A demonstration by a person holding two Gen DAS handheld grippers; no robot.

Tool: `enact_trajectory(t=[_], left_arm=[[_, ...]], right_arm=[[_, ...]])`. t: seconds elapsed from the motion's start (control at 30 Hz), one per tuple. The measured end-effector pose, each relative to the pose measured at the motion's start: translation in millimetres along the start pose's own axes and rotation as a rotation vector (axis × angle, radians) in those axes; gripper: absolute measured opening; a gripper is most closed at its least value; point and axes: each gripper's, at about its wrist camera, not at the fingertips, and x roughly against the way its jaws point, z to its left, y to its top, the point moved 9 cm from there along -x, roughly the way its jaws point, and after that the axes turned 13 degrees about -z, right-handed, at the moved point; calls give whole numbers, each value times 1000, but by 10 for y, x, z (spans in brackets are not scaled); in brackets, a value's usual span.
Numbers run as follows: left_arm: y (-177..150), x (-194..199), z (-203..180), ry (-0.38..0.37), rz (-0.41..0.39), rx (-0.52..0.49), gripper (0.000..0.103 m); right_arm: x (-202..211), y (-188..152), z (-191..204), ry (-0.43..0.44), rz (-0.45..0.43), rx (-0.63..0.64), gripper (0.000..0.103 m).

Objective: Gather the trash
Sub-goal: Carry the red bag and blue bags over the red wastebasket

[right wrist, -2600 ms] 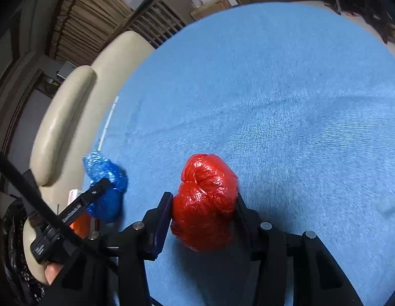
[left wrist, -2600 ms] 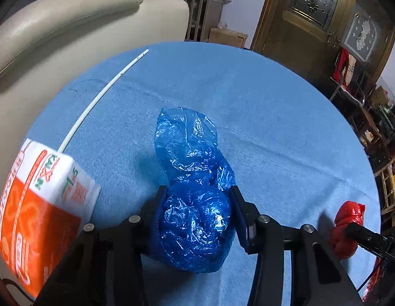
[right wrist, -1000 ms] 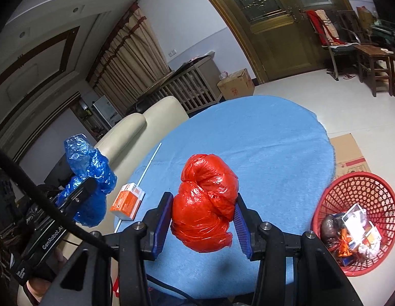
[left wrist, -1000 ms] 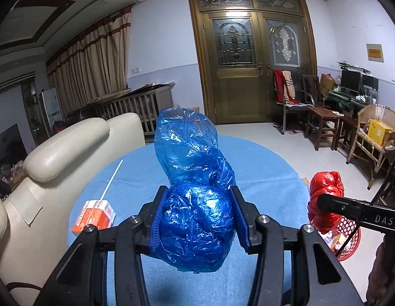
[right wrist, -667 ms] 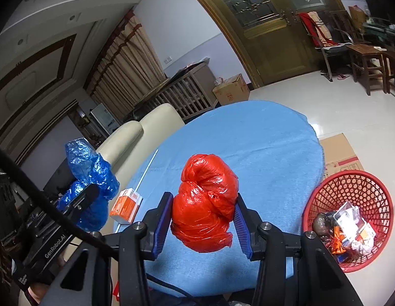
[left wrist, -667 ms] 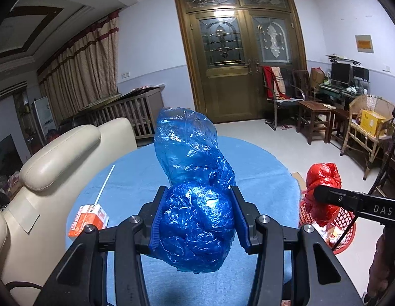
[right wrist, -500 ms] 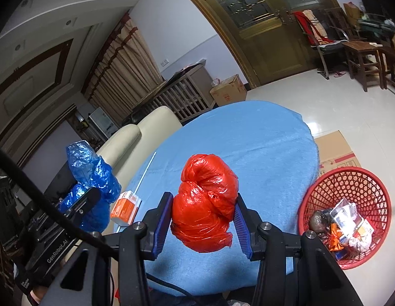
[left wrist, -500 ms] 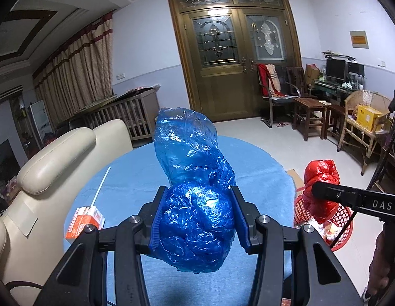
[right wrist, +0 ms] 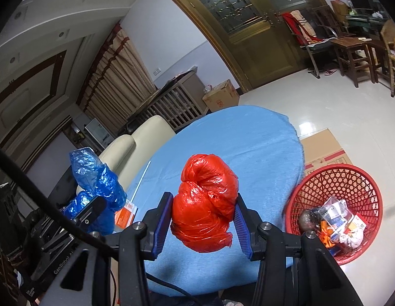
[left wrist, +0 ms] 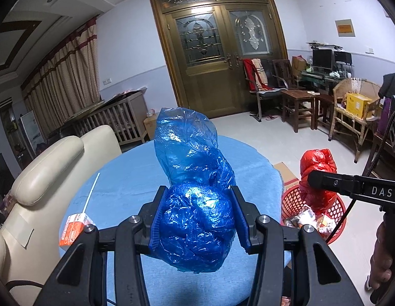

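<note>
Left gripper (left wrist: 196,220): clamped on a crumpled blue plastic bag (left wrist: 195,193), the wad pressed between both blue-padded fingers (left wrist: 156,223) and a looser part rising forward of the tips; held in the air above the near part of a round table with blue cloth (left wrist: 248,163). Right gripper (right wrist: 202,221): clamped on a balled red plastic bag (right wrist: 205,204), wad filling the gap between its fingers, bulging above and below them; held above the near edge of the same table. From the left wrist view the right gripper and its red bag are to the right, over a red mesh basket (left wrist: 289,199). From the right wrist view that basket (right wrist: 350,181) stands on the floor below and to the right of the right gripper, just beside the table edge, holding mixed wrappers and packets (right wrist: 335,219). The left gripper with the blue bag appears to the left of the right gripper. On the cloth, ahead and left of the left gripper: an orange-and-white carton (left wrist: 74,228) at the table's left edge, and a thin white straw (left wrist: 91,191) lying just beyond it. Flattened cardboard (right wrist: 322,150) on the floor beyond the basket. Cream leather sofa (left wrist: 44,176) left of the table.
</note>
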Motion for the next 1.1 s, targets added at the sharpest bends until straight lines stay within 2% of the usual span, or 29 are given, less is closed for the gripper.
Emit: enact_trajectory(t=[1.1], left_arm=[[9,-159,-448,-116,54,-69,50]], right_arm=[[497,184,-412,-74,-50,-87,50]])
